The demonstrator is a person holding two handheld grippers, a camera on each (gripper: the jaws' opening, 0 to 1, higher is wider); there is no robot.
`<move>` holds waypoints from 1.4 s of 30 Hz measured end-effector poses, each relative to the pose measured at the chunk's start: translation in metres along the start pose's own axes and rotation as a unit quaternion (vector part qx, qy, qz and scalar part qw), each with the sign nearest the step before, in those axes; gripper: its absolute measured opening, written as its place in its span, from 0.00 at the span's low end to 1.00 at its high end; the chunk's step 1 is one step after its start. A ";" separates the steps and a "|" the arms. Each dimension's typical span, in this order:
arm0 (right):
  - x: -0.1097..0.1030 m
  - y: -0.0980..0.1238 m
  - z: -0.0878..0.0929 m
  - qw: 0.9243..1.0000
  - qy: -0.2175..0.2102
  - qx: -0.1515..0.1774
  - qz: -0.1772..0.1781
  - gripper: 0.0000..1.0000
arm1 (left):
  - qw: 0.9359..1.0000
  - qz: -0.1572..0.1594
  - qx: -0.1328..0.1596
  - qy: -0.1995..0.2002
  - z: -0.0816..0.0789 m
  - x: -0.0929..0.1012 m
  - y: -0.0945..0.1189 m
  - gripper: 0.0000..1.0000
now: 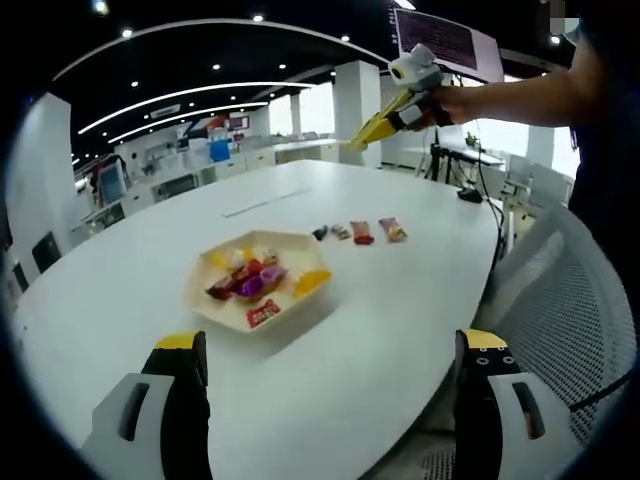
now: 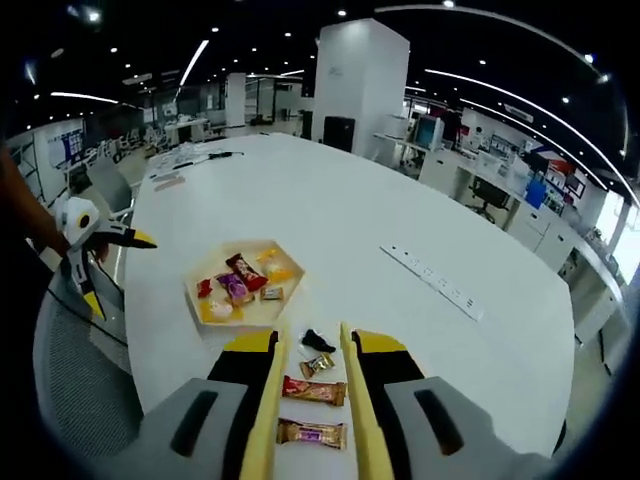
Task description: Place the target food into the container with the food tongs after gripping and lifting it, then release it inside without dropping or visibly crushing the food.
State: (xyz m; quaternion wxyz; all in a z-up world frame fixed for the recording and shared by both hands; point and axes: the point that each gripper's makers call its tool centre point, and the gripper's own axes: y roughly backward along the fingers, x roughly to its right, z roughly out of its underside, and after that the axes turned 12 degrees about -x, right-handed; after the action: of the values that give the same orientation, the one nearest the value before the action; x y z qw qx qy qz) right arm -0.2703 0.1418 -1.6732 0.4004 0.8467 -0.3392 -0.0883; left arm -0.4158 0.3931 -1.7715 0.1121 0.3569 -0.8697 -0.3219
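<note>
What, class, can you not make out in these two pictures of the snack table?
- Wrapper print: too small on the four snacks and in the tray, both views.
- Nearest snack: ends covered by the right gripper, right gripper view.
- Chair: cut off by the edge, left gripper view.

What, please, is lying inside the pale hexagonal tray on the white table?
The pale hexagonal tray holds a loose heap of wrapped sweets in red, purple and yellow wrappers. Whatever lies beneath the heap is covered and cannot be seen.
</note>
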 end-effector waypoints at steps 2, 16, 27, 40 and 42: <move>0.002 0.001 0.002 1.000 0.001 0.000 0.003 0.28 | 1.000 0.002 -0.001 -0.004 0.000 0.002 0.000 1.00; 0.005 0.006 0.019 1.000 -0.013 0.004 0.002 0.29 | 1.000 0.006 -0.004 -0.006 -0.001 0.005 -0.001 1.00; -0.001 0.003 0.028 1.000 -0.017 -0.004 -0.002 0.29 | 1.000 0.012 -0.011 -0.014 0.002 0.009 -0.003 1.00; 0.004 0.005 0.030 1.000 -0.012 -0.007 0.000 0.29 | 1.000 0.014 -0.012 -0.013 0.002 0.009 -0.002 1.00; 0.005 0.004 0.031 1.000 -0.013 -0.008 0.000 0.29 | 1.000 0.014 -0.010 -0.014 0.001 0.009 -0.002 1.00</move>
State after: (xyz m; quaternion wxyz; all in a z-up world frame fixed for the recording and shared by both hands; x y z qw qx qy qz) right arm -0.2815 0.1172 -1.6900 0.4026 0.8423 -0.3435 -0.1019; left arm -0.4220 0.3860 -1.7740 0.1082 0.3387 -0.8730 -0.3338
